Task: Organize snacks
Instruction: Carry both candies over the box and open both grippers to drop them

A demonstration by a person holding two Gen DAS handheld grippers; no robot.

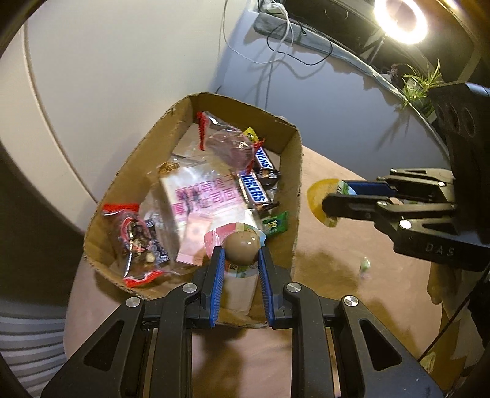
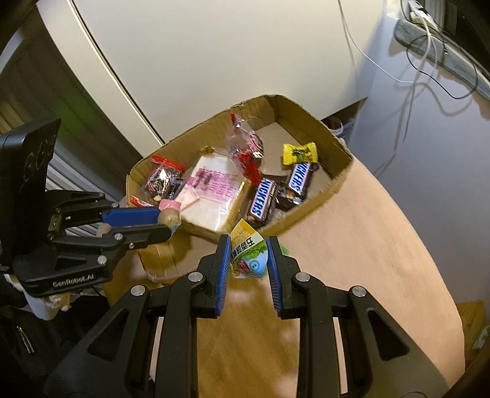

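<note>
An open cardboard box (image 1: 291,189) (image 2: 333,180) on the wooden table holds two Snickers bars (image 1: 252,189) (image 2: 263,199), a white pink-printed packet (image 1: 202,196) (image 2: 214,189), a yellow candy (image 2: 300,153), a green candy (image 1: 275,225) and red-edged clear packs. My left gripper (image 1: 241,251) (image 2: 163,223) is shut on a small brown round snack cup (image 1: 240,243) (image 2: 168,215), over the box's near corner. My right gripper (image 2: 249,242) (image 1: 335,196) is shut on a yellow, green and white packet (image 2: 248,257) (image 1: 318,199), just outside the box's near wall, above the table.
A small green wrapped candy (image 1: 364,264) lies on the table (image 2: 367,245) right of the box. Cables (image 1: 275,46) trail across the grey surface behind. A potted plant (image 1: 419,82) and a bright ring lamp (image 1: 401,18) stand at the far right.
</note>
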